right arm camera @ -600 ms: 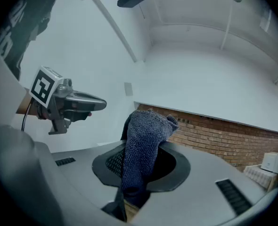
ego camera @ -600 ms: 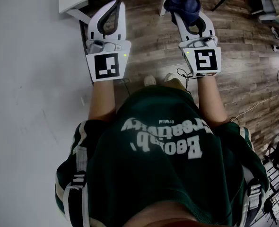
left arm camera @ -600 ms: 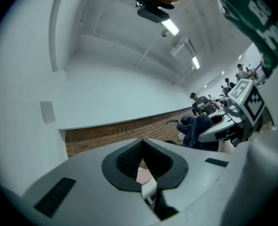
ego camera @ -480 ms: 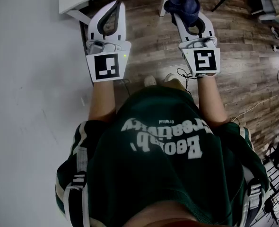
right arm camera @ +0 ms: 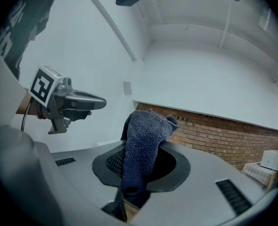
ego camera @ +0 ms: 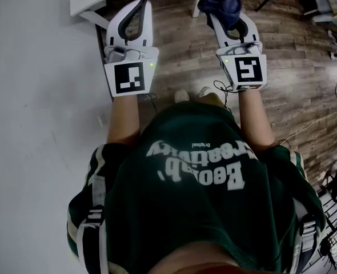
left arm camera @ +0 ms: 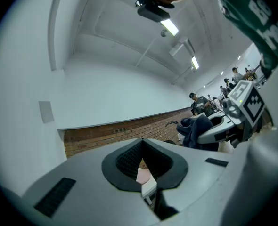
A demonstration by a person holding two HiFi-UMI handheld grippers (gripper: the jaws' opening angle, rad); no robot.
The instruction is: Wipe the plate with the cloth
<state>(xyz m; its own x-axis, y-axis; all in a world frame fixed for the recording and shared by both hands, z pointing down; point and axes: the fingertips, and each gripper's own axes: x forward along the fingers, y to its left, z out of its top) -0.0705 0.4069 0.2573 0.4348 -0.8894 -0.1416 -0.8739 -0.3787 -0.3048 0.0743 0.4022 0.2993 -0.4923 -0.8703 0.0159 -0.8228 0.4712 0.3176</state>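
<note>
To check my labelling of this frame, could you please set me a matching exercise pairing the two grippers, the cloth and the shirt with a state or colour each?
Things:
1. left gripper
2. right gripper
3. cloth
4. shirt

States or colours:
A. dark green with pale lettering
B. jaws shut, nothing between them
C. dark blue
D. jaws shut on fabric

Pairs: 1-B, 2-D, 3-C, 4-A
</note>
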